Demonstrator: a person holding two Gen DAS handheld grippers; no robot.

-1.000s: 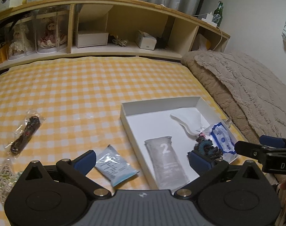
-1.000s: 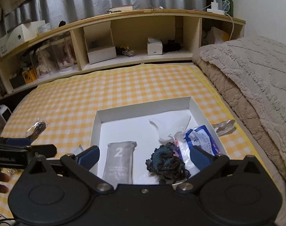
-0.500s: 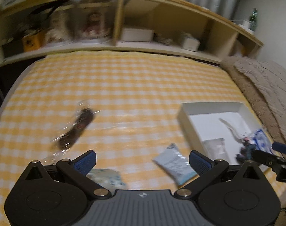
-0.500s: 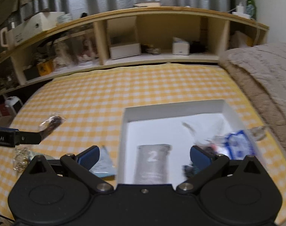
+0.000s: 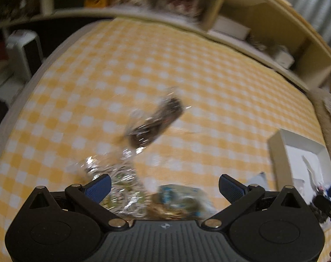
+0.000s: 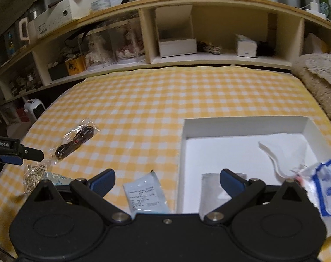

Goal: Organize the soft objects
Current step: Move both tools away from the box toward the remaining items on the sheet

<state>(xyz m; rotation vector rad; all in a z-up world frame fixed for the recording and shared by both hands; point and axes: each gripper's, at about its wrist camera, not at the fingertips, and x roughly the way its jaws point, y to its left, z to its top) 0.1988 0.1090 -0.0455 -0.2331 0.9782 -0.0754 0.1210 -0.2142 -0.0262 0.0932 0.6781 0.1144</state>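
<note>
A white box [image 6: 244,124] sits on the yellow checked bed at the right, holding a grey packet [image 6: 211,187], a white cloth [image 6: 276,157] and a blue-printed bag [image 6: 326,185]. My right gripper [image 6: 166,182] is open and empty over the box's left wall, above a pale blue packet [image 6: 144,193]. My left gripper [image 5: 164,186] is open and empty, low over a crinkly clear bag of rings [image 5: 119,181] and a blue-green packet [image 5: 180,196]. A clear bag with a dark item [image 5: 156,122] lies ahead of it, also in the right wrist view [image 6: 76,140]. The left wrist view is blurred.
A wooden shelf unit [image 6: 176,37] with boxes and figurines runs along the head of the bed. A beige blanket [image 6: 318,76] lies at the right. A small white heater [image 6: 34,109] stands on the floor past the bed's left edge.
My left gripper has swung left, away from the box, to the bags at the bed's left side. My right gripper has shifted left to the box's left wall. Both stay open.
</note>
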